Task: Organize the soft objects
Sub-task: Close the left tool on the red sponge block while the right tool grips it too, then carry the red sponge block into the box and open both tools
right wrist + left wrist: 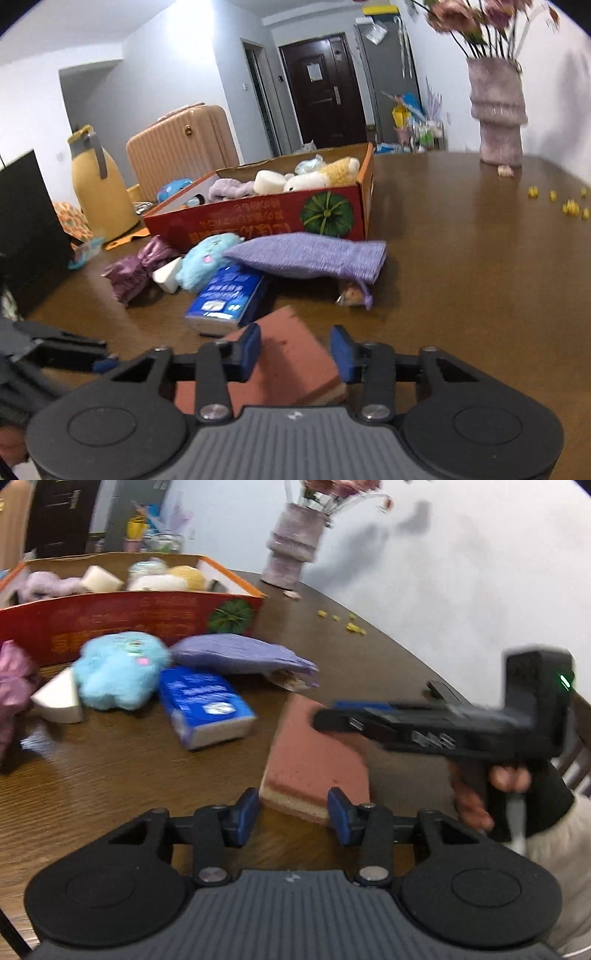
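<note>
Both my tools, left tool [293, 814] and right tool [295, 356], straddle the pink sponge [314, 753] on the table [129, 768], part-closed; whether the pads bite yet I cannot tell. I judge this the pick-up; next comes a firm squeeze, then a lift to the red box [258, 218]. Blur hides the sponge's near edge.

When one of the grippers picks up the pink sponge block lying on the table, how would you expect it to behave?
The pink sponge block looks like porous foam in two layers, so it will probably squash between the pads rather than slip. It seems light for its size. Flat and square-edged on the table, it is unlikely to roll and may bend slightly if held by one edge.
</note>
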`<action>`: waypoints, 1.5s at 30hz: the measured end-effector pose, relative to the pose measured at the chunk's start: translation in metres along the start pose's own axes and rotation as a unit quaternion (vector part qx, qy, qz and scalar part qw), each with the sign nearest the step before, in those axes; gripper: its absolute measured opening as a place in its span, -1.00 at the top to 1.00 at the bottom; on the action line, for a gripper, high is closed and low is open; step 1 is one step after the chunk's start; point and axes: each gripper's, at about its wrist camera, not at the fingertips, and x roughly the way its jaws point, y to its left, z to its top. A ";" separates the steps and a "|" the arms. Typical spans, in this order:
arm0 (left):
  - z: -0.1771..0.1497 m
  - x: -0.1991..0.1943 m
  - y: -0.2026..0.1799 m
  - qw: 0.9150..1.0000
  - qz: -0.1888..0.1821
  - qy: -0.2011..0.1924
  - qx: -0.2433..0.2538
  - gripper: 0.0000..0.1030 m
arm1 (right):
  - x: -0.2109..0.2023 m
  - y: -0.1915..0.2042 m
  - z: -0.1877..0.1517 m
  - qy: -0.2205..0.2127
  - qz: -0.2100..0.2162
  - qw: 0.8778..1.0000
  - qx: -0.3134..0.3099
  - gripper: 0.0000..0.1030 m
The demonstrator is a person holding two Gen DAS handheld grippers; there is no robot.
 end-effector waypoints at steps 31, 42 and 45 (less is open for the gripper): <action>0.005 -0.020 0.040 0.988 -0.034 -0.025 -0.151 0.28 | -0.011 0.027 -0.015 -0.004 0.038 0.997 0.062 0.30; 0.088 -0.083 0.013 0.989 -0.051 -0.117 -0.071 0.32 | -0.065 0.050 0.068 -0.105 0.045 0.993 -0.001 0.30; 0.125 -0.097 0.011 0.986 -0.051 -0.149 -0.053 0.32 | -0.069 0.057 0.108 -0.133 0.044 0.990 -0.024 0.30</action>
